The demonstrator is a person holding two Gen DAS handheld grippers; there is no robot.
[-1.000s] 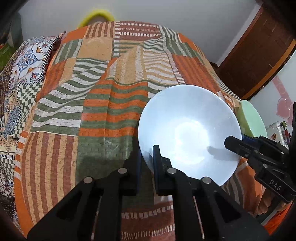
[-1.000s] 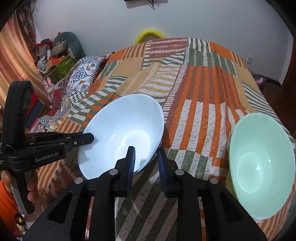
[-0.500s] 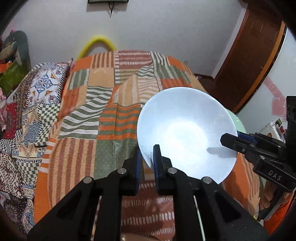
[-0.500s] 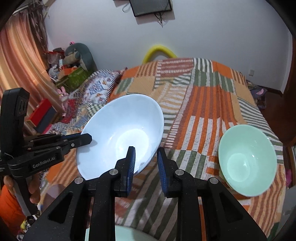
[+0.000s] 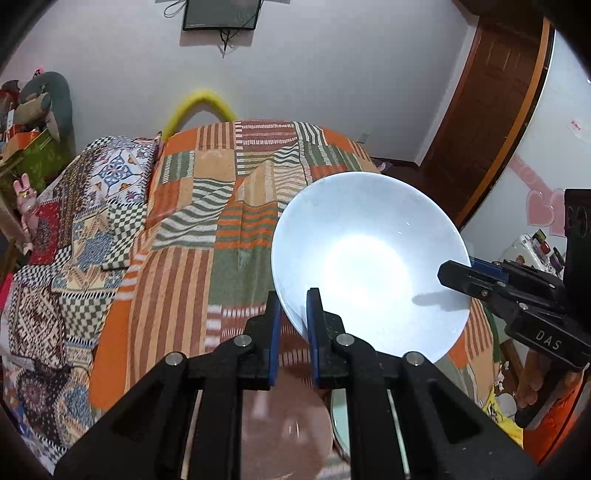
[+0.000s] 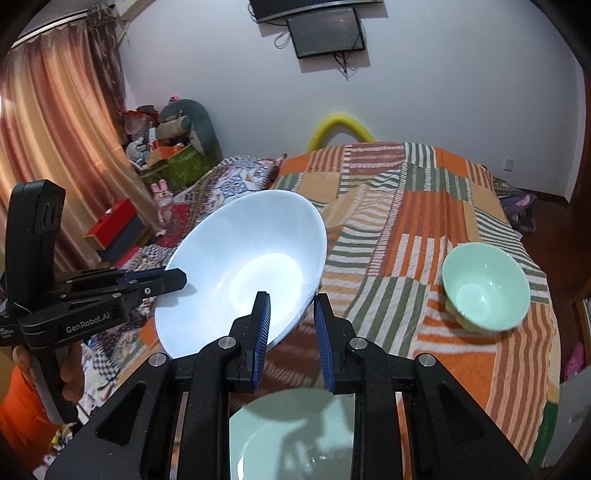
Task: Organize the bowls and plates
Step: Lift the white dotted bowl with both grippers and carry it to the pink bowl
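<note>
A large white bowl (image 5: 369,266) is held in the air above the bed by both grippers. My left gripper (image 5: 293,314) is shut on its near rim. My right gripper (image 6: 290,325) is shut on its opposite rim; the bowl also shows in the right wrist view (image 6: 243,269). The right gripper shows at the right of the left wrist view (image 5: 458,277), and the left gripper at the left of the right wrist view (image 6: 173,278). A mint green bowl (image 6: 485,291) sits on the bedspread (image 6: 417,229) at the right. A pink plate (image 5: 280,428) and a pale green plate (image 6: 295,435) lie below the grippers.
The patchwork bedspread (image 5: 207,236) covers a bed. A patterned quilt (image 5: 77,229) lies along its left side. A wooden door (image 5: 491,110) stands at the right. A yellow foam arc (image 5: 199,107) and a wall screen (image 6: 325,33) are at the far wall. Clutter (image 6: 166,147) sits by the curtain.
Both grippers have lifted the white bowl well above the bed and drawn back. The green bowl now looks smaller and farther away. Plates have come into view below.
</note>
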